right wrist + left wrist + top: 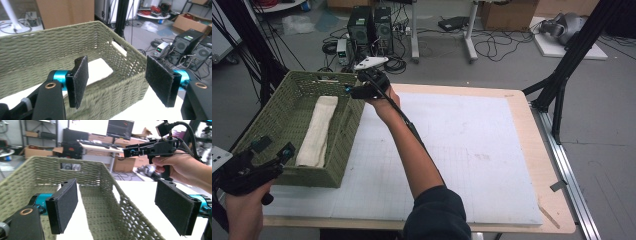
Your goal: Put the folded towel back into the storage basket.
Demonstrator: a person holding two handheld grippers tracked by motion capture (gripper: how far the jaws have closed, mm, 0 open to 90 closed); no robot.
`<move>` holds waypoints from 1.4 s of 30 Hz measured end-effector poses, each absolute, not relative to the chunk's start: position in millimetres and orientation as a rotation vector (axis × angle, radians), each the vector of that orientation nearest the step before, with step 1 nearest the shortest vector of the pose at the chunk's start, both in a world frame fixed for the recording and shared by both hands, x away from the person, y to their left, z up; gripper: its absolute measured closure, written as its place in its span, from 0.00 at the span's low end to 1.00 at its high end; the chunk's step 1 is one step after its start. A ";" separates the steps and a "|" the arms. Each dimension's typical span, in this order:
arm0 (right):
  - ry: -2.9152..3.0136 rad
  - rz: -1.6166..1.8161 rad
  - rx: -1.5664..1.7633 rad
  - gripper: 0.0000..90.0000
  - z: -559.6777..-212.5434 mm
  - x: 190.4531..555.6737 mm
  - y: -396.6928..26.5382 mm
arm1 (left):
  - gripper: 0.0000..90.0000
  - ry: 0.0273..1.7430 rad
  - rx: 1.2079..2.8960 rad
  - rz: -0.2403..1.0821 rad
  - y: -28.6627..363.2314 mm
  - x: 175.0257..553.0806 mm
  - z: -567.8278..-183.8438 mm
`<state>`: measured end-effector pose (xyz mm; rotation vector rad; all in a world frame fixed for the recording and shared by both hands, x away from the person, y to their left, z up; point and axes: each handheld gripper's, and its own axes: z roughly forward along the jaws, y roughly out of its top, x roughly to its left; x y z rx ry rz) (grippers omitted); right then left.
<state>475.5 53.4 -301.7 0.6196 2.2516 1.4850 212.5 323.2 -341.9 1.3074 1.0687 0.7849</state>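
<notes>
A green woven basket [343, 125] is set at the left side of the desk [522, 120], on a white gridded mat [462, 150]. A folded white towel [317, 131] is laid lengthwise on the basket's floor, touched by neither tool. The left tool [282, 155] is held at the basket's near left corner, its jaws spread apart with nothing between them; in the left gripper view one pad [63, 205] is seen inside the basket and the other outside its right wall. The right tool [354, 90] is held above the basket's far right corner, jaws apart and empty, with the basket rim seen beyond its pads [78, 80]
</notes>
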 end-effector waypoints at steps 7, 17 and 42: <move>2.243 1.514 0.609 0.38 -302.3 458.2 22.9 | 0.21 1.032 1.354 0.747 309.9 219.4 -342.8; 2.191 1.569 0.648 0.37 -308.5 436.1 -28.2 | 0.22 0.979 1.414 0.710 291.1 229.0 -342.8; 2.121 1.510 0.757 0.19 -326.1 386.1 -150.4 | 0.21 0.827 1.517 0.561 226.0 261.8 -343.2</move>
